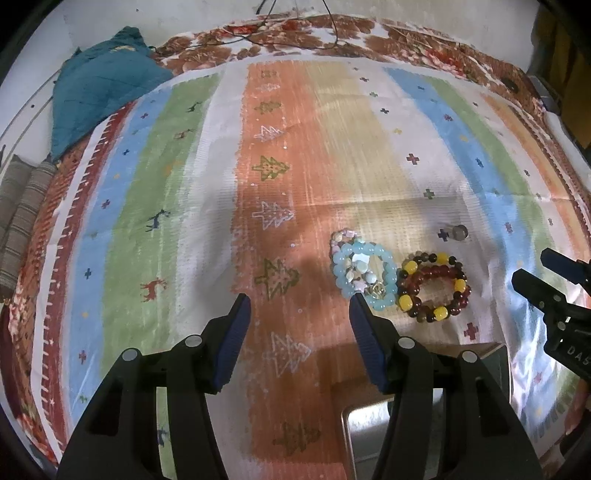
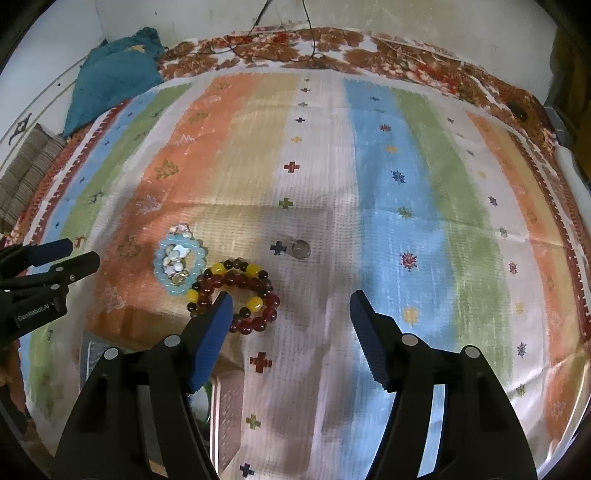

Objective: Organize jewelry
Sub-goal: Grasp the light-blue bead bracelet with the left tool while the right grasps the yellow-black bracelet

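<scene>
Approaching stage — left gripper [image 1: 299, 299] and right gripper [image 2: 291, 295] both parted, holding nothing. Pale blue bracelets [image 1: 364, 271] and dark red-and-yellow bracelets [image 1: 434, 288] lie touching, right of centre in the left view. Next: close on one pile, probably for the box [image 1: 373, 417] at lower frame.

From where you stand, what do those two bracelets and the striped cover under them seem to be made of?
Light blue bracelet: milky, glossy round beads, likely glass or plastic. Dark red and yellow bracelet: shiny translucent red beads with opaque yellow ones, perhaps resin or glass. Striped cover: matte, with a fine ribbed weave and creases, probably printed fabric.

Striped patterned cloth [image 1: 207, 206], white wall [image 2: 406, 18]
</scene>
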Demonstrator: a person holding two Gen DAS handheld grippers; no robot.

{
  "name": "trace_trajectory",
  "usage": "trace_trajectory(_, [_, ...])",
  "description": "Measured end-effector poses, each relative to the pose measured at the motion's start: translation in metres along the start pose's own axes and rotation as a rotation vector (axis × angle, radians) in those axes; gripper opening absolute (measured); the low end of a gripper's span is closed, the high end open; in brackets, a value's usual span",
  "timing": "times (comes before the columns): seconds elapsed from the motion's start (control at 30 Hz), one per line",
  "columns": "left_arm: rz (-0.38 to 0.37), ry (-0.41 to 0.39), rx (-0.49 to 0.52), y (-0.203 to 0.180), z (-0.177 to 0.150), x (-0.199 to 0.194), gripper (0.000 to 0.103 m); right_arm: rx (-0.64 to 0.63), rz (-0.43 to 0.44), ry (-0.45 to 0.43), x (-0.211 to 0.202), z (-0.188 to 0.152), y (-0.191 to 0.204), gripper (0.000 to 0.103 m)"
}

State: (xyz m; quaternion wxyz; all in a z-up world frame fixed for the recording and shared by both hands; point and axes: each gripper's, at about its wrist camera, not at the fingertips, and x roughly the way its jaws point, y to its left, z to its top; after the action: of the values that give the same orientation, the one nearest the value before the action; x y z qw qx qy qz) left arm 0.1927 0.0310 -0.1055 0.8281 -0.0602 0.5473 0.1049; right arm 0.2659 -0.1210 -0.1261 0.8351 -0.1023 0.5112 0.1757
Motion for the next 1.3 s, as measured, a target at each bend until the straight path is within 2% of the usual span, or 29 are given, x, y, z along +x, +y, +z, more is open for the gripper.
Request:
trace_trajectory(0.8, [-0.008,0.111,0.077,-0.016,0.02,0.072,0.055,-0.015,0.018,0.13,0.063,0.016,0.007,0.065])
trace_trajectory(0.87, [-0.006,0.117,0.082,-0.018,0.022,0.076,0.055,-0.022,0.018,0.139,0.066,0.017,0.009,0.059])
trace_trajectory(1.1, [0.027,0.121,0.126,-0.026,0.024,0.085,0.052,-0.056,0.015,0.162,0.077,0.016,0.014,0.049])
trace_trajectory(1.17, [0.027,0.126,0.126,-0.028,0.024,0.087,0.047,-0.064,0.013,0.165,0.08,0.017,0.015,0.039])
trace_trajectory(1.23, [0.026,0.134,0.12,-0.028,0.026,0.089,0.034,-0.064,0.02,0.168,0.082,0.018,0.015,0.033])
trace_trajectory(1.3, [0.04,0.145,0.127,-0.029,0.026,0.093,0.031,-0.072,0.022,0.17,0.084,0.018,0.017,0.027])
